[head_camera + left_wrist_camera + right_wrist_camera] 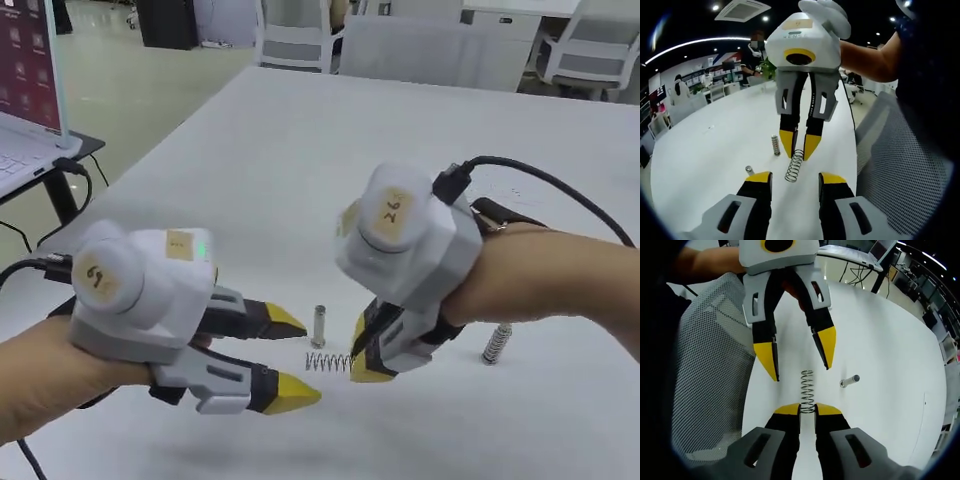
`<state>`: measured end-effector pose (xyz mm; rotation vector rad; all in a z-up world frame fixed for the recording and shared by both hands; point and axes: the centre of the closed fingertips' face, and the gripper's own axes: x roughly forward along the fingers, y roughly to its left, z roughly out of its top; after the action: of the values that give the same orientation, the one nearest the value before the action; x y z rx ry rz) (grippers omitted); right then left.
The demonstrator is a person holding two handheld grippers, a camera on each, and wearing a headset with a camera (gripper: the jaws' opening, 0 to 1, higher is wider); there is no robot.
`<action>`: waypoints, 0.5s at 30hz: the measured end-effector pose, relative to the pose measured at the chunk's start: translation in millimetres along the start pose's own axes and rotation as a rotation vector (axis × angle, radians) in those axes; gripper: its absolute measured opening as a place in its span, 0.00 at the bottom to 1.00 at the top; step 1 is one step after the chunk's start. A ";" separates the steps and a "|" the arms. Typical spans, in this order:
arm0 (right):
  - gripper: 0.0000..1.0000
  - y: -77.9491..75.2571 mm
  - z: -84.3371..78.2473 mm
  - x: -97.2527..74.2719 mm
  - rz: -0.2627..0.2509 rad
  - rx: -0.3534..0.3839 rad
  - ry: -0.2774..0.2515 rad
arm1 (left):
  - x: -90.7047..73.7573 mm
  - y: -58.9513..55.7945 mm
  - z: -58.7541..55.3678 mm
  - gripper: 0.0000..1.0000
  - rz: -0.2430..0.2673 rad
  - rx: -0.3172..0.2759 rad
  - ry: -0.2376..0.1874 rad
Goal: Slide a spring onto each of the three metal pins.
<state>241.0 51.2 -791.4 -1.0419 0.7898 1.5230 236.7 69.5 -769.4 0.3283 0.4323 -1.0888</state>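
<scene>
1. Head view first: the right gripper [362, 358] is tipped down at the white surface [300, 150], jaws clenched on one end of a loose spring [328, 361] lying flat there.
2. Right gripper view agrees, the coil sticks straight out from between its yellow tips.
3. Facing it is the left gripper [295, 358], jaws spread wide with nothing in them, close to the spring's free end but not touching it.
4. One bare metal pin [320, 326] stands upright just behind that spring.
5. Off to the right a second spring [496, 343] stands on end near the person's forearm; can't tell if a pin is inside it.
</scene>
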 end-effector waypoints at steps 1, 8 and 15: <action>0.08 0.2 -0.4 -1.7 -0.002 0.001 0.000 | 0.9 -0.5 1.4 0.30 -0.004 0.004 0.000; 0.08 4.2 -1.5 -11.5 -0.012 0.002 -0.002 | 7.4 -3.9 12.3 0.26 -0.034 0.047 -0.001; 0.08 6.2 -3.7 -16.4 -0.025 0.008 0.000 | 11.6 -7.8 20.1 0.19 -0.049 0.088 -0.013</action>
<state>236.3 40.0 -778.1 -1.0427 0.7794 1.4976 237.9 47.9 -758.0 0.3895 0.3836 -1.1593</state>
